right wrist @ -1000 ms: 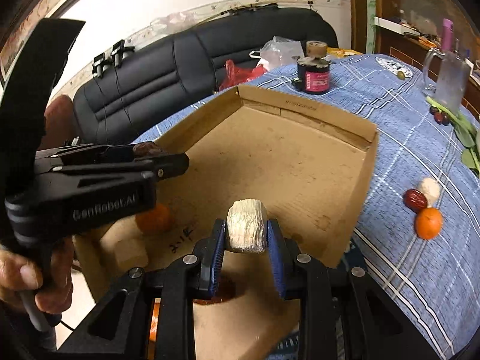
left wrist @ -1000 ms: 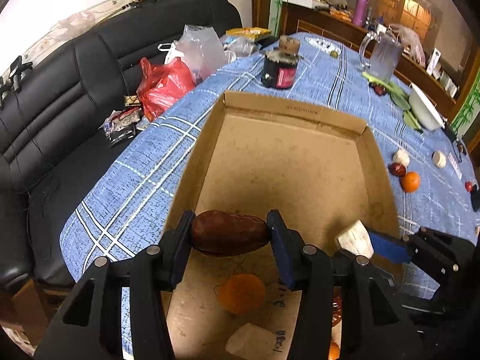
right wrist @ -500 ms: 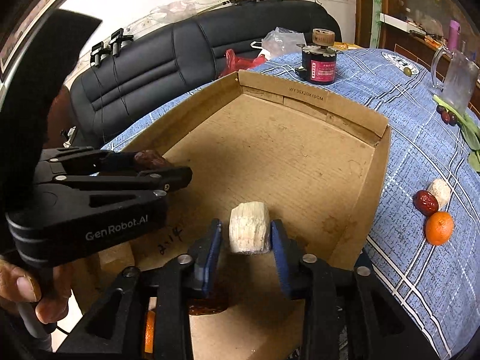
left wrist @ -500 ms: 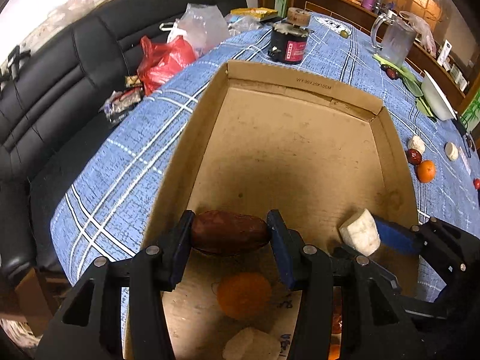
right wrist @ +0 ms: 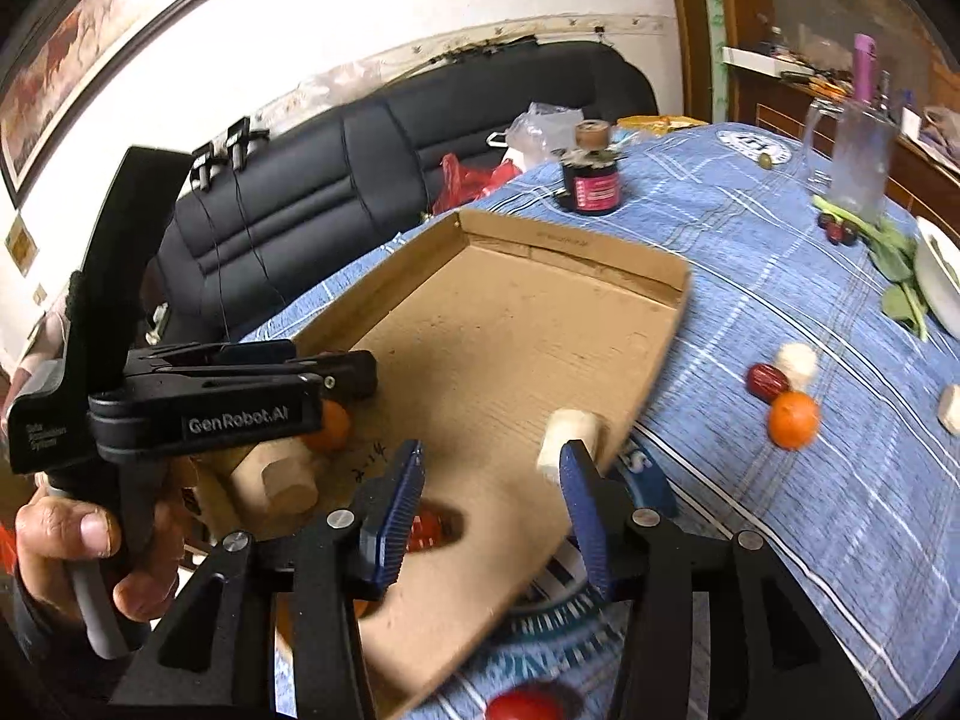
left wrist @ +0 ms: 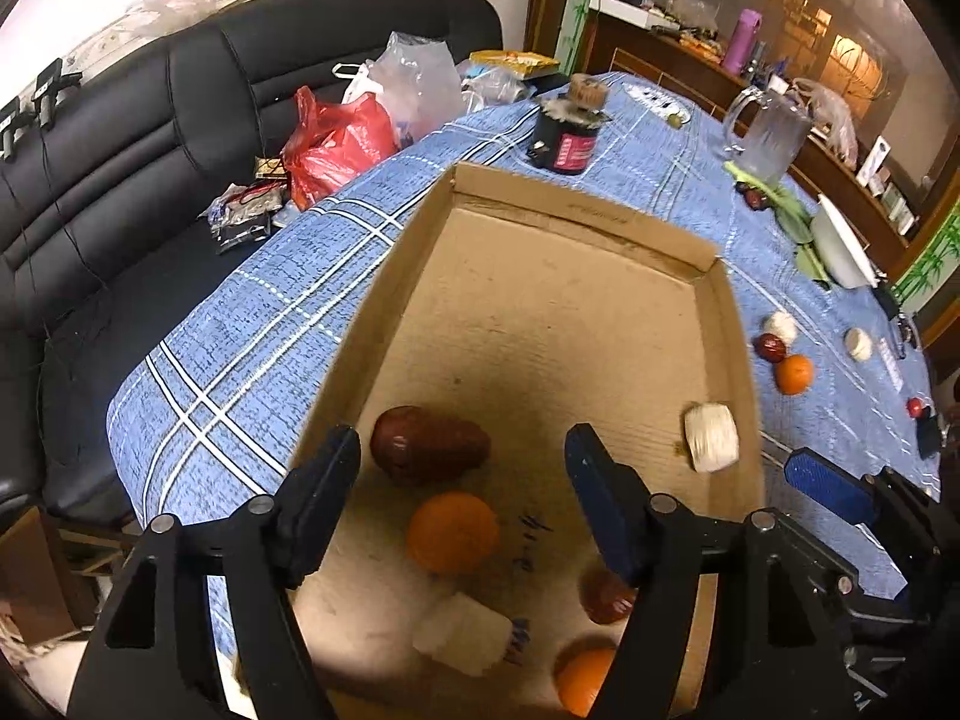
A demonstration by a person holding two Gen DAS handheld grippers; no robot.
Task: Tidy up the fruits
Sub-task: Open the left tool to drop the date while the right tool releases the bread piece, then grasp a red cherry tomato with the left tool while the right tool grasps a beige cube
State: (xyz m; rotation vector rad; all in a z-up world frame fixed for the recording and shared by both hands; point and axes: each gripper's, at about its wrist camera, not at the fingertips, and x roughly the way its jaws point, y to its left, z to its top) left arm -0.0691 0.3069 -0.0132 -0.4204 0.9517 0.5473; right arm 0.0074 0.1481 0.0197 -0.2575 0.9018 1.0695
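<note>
A shallow cardboard tray (left wrist: 576, 204) (right wrist: 600, 252) lies on the blue checked tablecloth. My left gripper (left wrist: 462, 480) is open over its near end; a dark red jujube (left wrist: 427, 445) lies free on the tray floor just beyond the left finger. An orange (left wrist: 453, 533), a white chunk (left wrist: 462, 633), a second jujube (left wrist: 606, 597) and a second orange (left wrist: 582, 681) also lie in the tray. My right gripper (right wrist: 492, 492) is open; a white chunk (right wrist: 570, 437) (left wrist: 712, 437) lies in the tray by its right wall, near the right fingertip.
On the cloth right of the tray lie a jujube (right wrist: 767, 381), a white piece (right wrist: 798, 362), an orange (right wrist: 793, 419) and another white piece (right wrist: 951, 408). A red fruit (right wrist: 525, 703) lies near the front. A dark jar (right wrist: 591, 180), glass jug (right wrist: 855, 162) and white bowl (left wrist: 840, 246) stand behind.
Both grippers have opened. The jujube has dropped from the left gripper and the white chunk from the right gripper onto the tray floor. Both grippers have drawn back.
</note>
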